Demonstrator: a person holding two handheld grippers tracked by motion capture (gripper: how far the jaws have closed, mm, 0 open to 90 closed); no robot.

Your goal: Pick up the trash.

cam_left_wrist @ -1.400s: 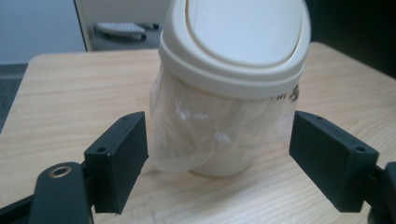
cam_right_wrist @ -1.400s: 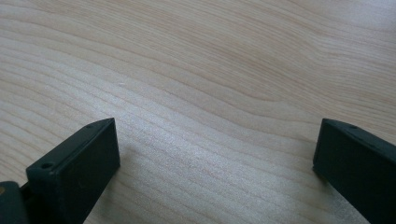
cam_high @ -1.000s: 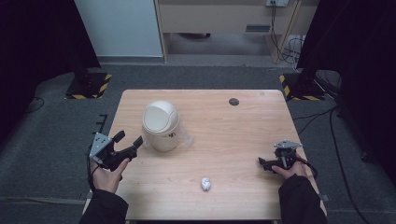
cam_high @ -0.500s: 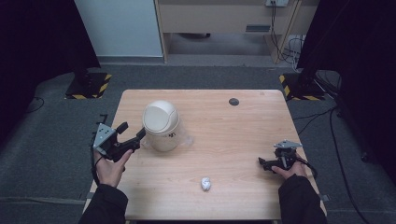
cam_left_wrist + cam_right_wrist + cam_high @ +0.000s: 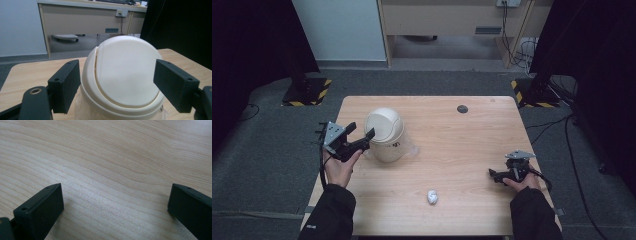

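High view cuts off the base of the cream bin (image 5: 384,135) behind its own domed swing lid (image 5: 383,126), and the clear film (image 5: 411,149) at its foot is hard to read. Left gripper view hides the bin's lower body below the frame edge. I hold my left gripper (image 5: 361,139) up at the lid's left side; its jaws stand wide apart, one on each side of the dome, and I cannot tell whether either pad touches it. They grip nothing. The bin stands upright on the left half of the table (image 5: 472,150). My right gripper (image 5: 493,175) rests low near the table's right edge, jaws spread wide over bare wood, grasping nothing. A small crumpled white wad (image 5: 432,197) lies near the front edge, well apart from both grippers
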